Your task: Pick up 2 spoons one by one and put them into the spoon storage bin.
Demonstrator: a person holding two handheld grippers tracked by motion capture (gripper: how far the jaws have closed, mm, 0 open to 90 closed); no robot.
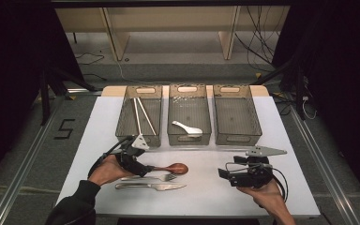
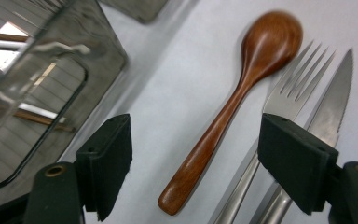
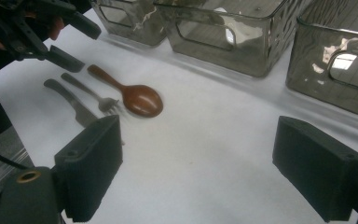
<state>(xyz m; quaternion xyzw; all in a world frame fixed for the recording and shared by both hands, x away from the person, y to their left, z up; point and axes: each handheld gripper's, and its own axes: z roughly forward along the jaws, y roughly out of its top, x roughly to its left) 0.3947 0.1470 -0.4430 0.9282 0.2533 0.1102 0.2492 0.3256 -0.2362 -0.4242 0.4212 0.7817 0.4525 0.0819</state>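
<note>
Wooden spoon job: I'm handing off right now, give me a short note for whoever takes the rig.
Left gripper: open, jaws astride the wooden spoon handle, not closed yet.
Right gripper: open, holding nothing, over bare table.
Loose on the table: spoon, fork, knife.
Done: chopsticks in the left bin, white spoon in the middle bin.
Left: grip the spoon, bin it, then fork and knife. Right bin is empty.

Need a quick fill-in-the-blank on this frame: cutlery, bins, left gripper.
1. The left gripper has its jaws open on either side of the handle of the wooden ____.
2. The white spoon lies in the ____ bin of the three.
3. Next to the fork, nearest the person, lies a metal ____.
4. The left bin holds white ____.

Missing words: spoon; middle; knife; chopsticks
</note>
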